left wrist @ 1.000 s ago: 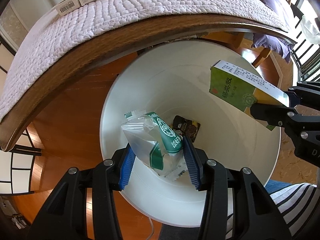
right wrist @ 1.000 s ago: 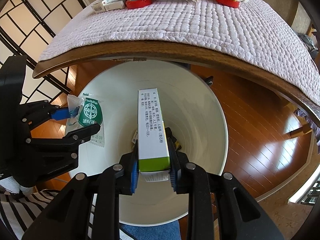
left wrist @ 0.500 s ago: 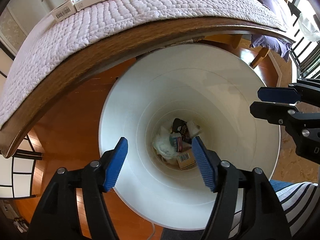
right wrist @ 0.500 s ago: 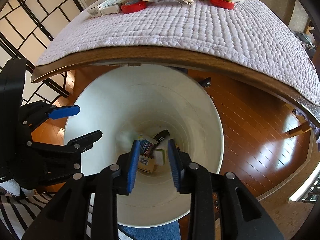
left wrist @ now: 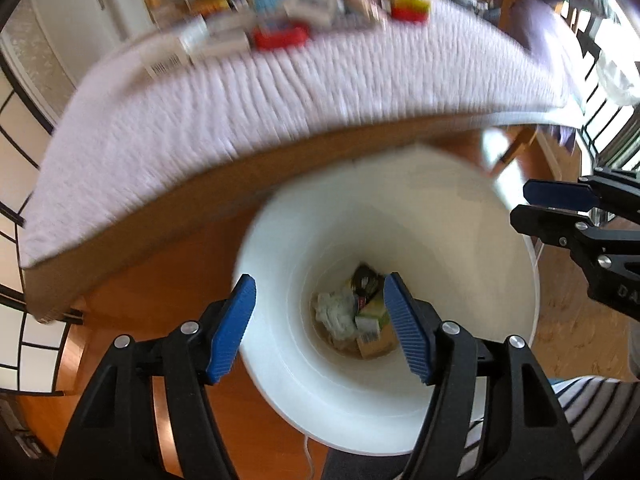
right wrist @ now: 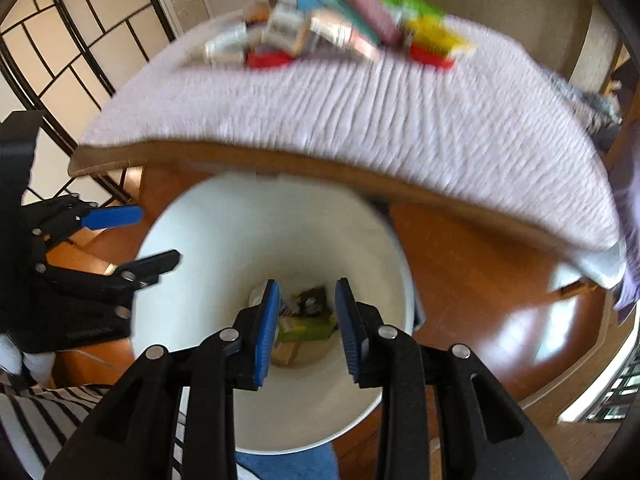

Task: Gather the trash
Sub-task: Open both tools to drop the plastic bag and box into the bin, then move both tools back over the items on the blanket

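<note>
A white bin (left wrist: 460, 248) stands on the wood floor below the table edge; it also shows in the right wrist view (right wrist: 224, 240). Trash lies at its bottom: a green box (right wrist: 308, 326), a crumpled white wrapper (left wrist: 338, 312), a dark packet (left wrist: 366, 280) and a cardboard box (left wrist: 378, 344). My left gripper (left wrist: 320, 326) is open and empty above the bin's left side. My right gripper (right wrist: 307, 330) is open and empty above the bin's mouth. Several more boxes and packets (left wrist: 304, 4) lie on the quilted table cover (left wrist: 240, 92), blurred; they also show in the right wrist view (right wrist: 320, 28).
The wooden table edge (right wrist: 280, 168) overhangs the bin. Red lids (left wrist: 280, 38) lie among the items. A chair with a purple cushion (left wrist: 536, 12) stands at the right. A lattice screen (right wrist: 68, 40) is at the left. My striped trouser leg (right wrist: 48, 400) is beside the bin.
A second ago the left gripper held a green-and-clear packet and the right a green box; both opened and the items fell into the bin. Both grippers now tilt up toward the table.
</note>
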Demonstrator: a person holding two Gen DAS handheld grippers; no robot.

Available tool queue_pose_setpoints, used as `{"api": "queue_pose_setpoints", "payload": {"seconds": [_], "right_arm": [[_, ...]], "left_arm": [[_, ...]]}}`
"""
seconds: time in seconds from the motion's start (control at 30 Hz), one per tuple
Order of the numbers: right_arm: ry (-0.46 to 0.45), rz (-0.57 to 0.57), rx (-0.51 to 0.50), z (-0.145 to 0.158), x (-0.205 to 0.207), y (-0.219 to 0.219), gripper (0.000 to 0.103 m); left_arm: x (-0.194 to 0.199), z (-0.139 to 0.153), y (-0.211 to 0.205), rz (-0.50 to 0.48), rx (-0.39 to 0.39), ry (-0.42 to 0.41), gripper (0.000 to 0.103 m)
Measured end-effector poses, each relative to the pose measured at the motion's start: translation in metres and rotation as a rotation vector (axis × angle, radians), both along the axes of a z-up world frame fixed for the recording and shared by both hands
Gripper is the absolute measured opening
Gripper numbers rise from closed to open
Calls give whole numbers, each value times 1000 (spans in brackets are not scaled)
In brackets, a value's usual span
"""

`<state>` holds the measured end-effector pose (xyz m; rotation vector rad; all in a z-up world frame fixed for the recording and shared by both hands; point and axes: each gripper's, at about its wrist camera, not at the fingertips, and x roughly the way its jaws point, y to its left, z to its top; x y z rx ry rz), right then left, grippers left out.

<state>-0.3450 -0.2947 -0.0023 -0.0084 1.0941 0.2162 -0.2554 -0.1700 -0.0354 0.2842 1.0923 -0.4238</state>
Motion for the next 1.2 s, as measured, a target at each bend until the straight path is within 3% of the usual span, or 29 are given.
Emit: {"api": "queue_pose_setpoints", "payload": {"seconds": [0.23,0.5,1.2], "right_arm": [[-125,-62,-10,44,15,-26,29],[-186,-89,-17,69,35,-36,29],[-177,-78,-52,62,57,-37,29]], "left_arm": [[25,51,21,80,-27,-129,68],[49,72,37,138,-19,-185,68],[67,66,55,198,-7,-153,68]]}}
